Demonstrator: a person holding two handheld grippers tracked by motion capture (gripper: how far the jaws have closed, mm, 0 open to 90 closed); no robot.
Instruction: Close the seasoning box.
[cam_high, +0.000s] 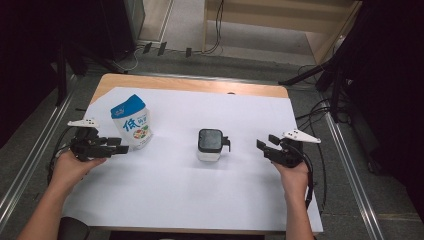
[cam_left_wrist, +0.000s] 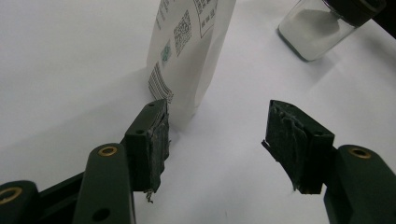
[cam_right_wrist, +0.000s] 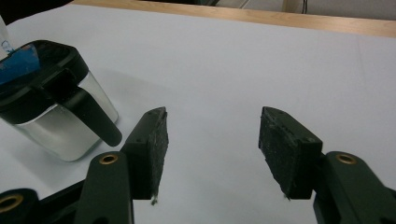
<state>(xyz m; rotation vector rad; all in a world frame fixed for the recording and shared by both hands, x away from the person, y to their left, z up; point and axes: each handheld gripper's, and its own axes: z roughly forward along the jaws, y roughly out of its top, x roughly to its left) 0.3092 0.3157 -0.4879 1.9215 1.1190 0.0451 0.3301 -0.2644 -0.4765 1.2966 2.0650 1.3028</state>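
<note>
A white sheet is covering the table. Left of centre, a blue-topped white pouch is standing upright, long axis vertical, top leaning slightly left. At centre, a black-lidded clear jar is sitting upright, handle pointing right. The left gripper is gaping empty just beside the pouch; the right gripper, right of the jar, is gaping empty too.

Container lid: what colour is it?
Black, on the clear container holding white powder; the right gripper view shows it best.
</note>
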